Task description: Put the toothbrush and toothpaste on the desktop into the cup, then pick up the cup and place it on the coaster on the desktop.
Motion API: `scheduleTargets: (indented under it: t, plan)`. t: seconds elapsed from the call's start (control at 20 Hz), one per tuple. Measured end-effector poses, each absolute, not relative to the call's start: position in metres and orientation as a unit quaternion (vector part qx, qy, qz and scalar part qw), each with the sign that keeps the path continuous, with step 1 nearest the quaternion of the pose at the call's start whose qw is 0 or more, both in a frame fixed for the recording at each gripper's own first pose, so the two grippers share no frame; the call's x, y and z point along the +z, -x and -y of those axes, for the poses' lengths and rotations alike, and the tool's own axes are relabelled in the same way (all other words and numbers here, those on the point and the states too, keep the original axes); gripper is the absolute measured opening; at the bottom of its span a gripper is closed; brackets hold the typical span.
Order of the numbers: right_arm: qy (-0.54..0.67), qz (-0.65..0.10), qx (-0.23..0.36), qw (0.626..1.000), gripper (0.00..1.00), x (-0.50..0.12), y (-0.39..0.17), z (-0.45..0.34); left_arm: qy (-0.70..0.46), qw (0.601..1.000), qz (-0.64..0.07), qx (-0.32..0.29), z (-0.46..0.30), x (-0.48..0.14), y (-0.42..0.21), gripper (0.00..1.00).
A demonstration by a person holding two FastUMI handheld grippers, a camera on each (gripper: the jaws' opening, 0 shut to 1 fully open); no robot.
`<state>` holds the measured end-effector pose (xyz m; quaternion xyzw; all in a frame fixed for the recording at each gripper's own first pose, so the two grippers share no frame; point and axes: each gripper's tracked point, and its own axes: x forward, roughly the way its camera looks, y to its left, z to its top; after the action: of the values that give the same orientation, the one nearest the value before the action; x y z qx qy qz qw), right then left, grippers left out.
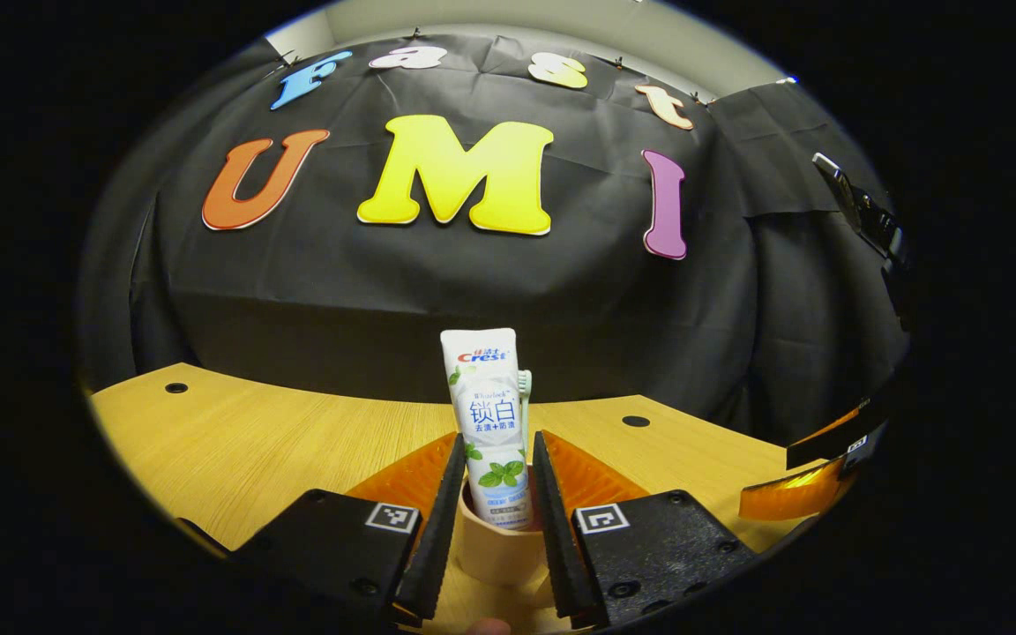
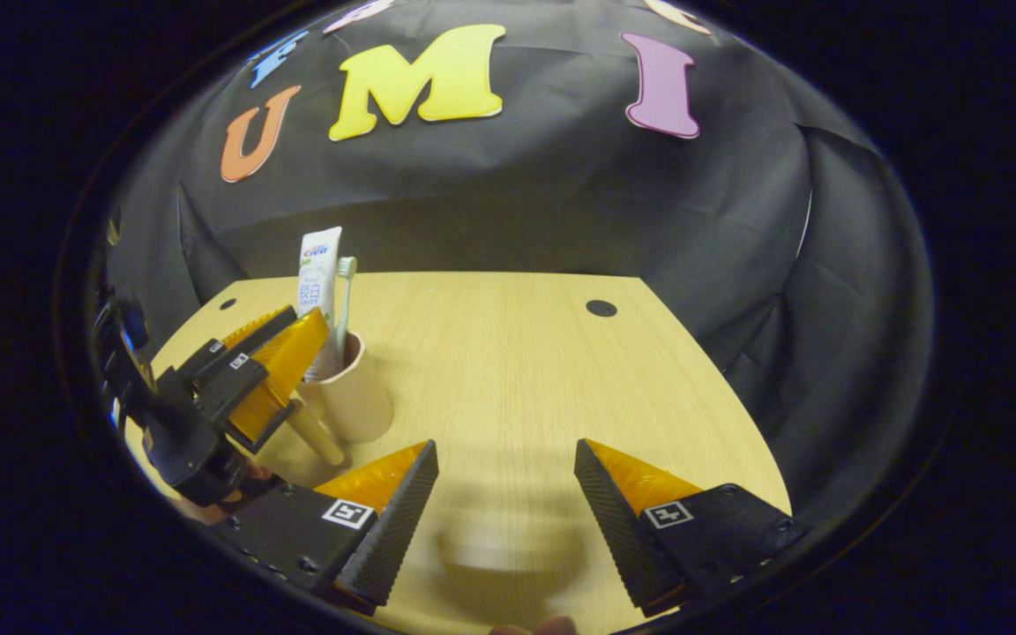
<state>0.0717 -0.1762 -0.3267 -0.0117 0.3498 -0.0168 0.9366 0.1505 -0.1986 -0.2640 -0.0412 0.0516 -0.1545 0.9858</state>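
A beige cup (image 1: 497, 551) sits between the two fingers of my left gripper (image 1: 497, 437), which press on its sides. A white toothpaste tube (image 1: 488, 414) stands upright in the cup, with a toothbrush (image 1: 524, 392) behind it. The right gripper view shows the same cup (image 2: 362, 397) at the left of the wooden desktop (image 2: 517, 353), held by the left gripper (image 2: 310, 362). A pale flat piece (image 2: 318, 437), possibly the coaster, lies by the cup's base; I cannot tell whether the cup rests on it. My right gripper (image 2: 505, 444) is open over bare wood, well right of the cup.
Black cloth walls close off the desktop at the back and right. Small dark holes (image 2: 601, 308) mark the wood near the far edge. The right gripper (image 1: 812, 481) shows at the right rim of the left gripper view.
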Motion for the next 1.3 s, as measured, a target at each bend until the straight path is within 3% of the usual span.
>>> scheduleTargets:
  t: [0.2, 0.25, 0.35, 0.5, 0.85, 1.3]
  plan:
    - [0.015, -0.347, -0.007, 0.938, 0.96, -0.324, -0.069, 0.164, 0.033, 0.987, -0.056, -0.15, 0.19, -0.259, -0.139, 0.51]
    - [0.016, -0.348, -0.004, 0.937, 0.95, -0.321, -0.068, 0.16, 0.034, 0.987, -0.053, -0.149, 0.186, -0.253, -0.135, 0.56]
    - [0.017, -0.346, 0.0, 0.938, 0.95, -0.31, -0.07, 0.154, 0.03, 0.989, -0.046, -0.135, 0.174, -0.233, -0.122, 0.85]
    - [0.017, -0.347, 0.006, 0.938, 0.95, -0.287, -0.076, 0.138, 0.025, 0.991, -0.064, -0.115, 0.147, -0.211, -0.1, 0.94]
    - [0.027, -0.439, 0.028, 0.898, 0.95, -0.264, -0.086, 0.08, 0.027, 0.993, -0.101, -0.063, 0.068, -0.153, -0.047, 0.94]
    - [0.007, -0.587, 0.039, 0.809, 0.95, -0.313, -0.099, 0.023, 0.011, 0.998, -0.056, 0.002, -0.001, -0.091, -0.046, 0.94]
